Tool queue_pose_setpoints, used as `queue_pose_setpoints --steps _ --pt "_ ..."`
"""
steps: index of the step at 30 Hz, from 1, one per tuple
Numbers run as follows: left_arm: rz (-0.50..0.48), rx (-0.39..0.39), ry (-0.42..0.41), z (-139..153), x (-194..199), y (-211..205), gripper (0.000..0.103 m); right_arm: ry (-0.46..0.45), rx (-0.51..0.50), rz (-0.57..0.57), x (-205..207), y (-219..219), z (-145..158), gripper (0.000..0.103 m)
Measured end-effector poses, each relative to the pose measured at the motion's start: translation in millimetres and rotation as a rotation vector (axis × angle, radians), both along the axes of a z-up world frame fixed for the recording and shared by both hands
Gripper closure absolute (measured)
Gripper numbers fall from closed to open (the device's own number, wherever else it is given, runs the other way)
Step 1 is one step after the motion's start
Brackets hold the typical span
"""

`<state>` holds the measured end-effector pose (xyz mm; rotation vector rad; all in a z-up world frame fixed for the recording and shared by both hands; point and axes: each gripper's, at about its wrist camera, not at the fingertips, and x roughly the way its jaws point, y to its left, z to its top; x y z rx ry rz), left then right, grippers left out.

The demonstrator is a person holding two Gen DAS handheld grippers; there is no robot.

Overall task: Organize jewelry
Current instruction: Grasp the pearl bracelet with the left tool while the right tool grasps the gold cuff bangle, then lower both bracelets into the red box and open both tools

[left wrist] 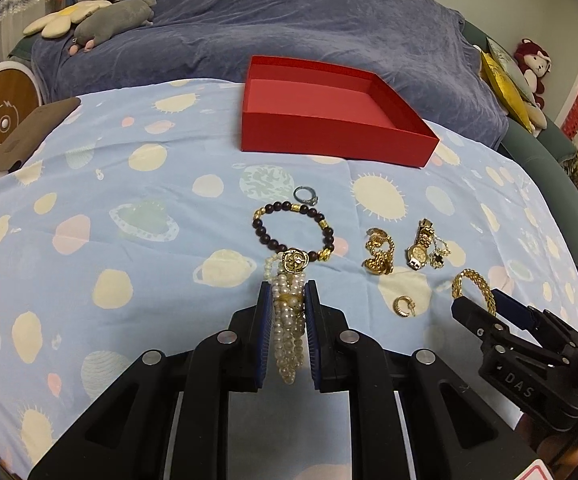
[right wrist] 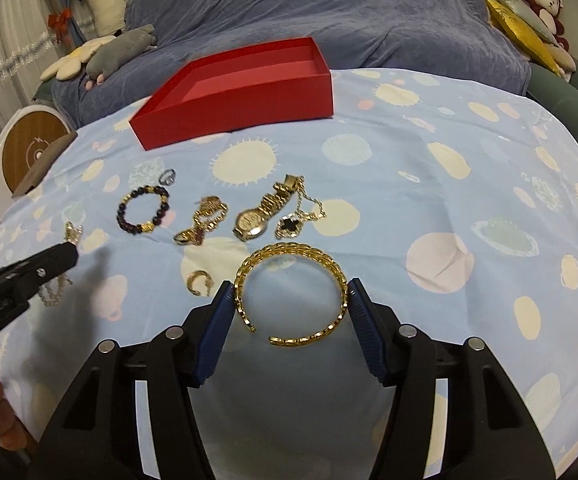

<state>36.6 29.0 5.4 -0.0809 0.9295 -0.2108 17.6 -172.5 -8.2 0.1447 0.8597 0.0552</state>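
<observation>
My left gripper (left wrist: pixel 287 292) is shut on a pearl bracelet (left wrist: pixel 288 332) that hangs between its blue pads. My right gripper (right wrist: pixel 291 290) has its pads against both sides of a gold cuff bangle (right wrist: pixel 289 292), shut on it; the bangle also shows in the left wrist view (left wrist: pixel 474 290). An open, empty red box (left wrist: pixel 329 108) stands further back on the cloth. A dark bead bracelet (left wrist: pixel 294 232), a silver ring (left wrist: pixel 305 196), a gold chain (left wrist: pixel 379 252), a gold watch (left wrist: pixel 419 246), a black clover pendant (right wrist: pixel 291 224) and a small gold earring (left wrist: pixel 403 306) lie on the cloth.
The blue patterned cloth (left wrist: pixel 129 208) covers the table. A brown flat case (left wrist: pixel 25 140) and a round wooden-faced device (left wrist: pixel 1 120) sit at the left edge. A sofa with a blue throw (left wrist: pixel 309 20) and plush toys stands behind.
</observation>
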Motion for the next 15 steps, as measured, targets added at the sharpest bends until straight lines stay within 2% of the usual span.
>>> queue_pose_setpoints --steps 4,9,15 --pt "-0.036 -0.019 -0.028 32 34 -6 0.090 -0.060 -0.029 0.075 34 9 42 0.047" --pt "-0.053 0.042 -0.136 70 107 -21 0.089 -0.099 -0.024 0.088 119 9 71 0.047" --pt "-0.024 0.022 -0.106 61 214 -28 0.089 -0.108 -0.015 0.072 224 12 73 0.047"
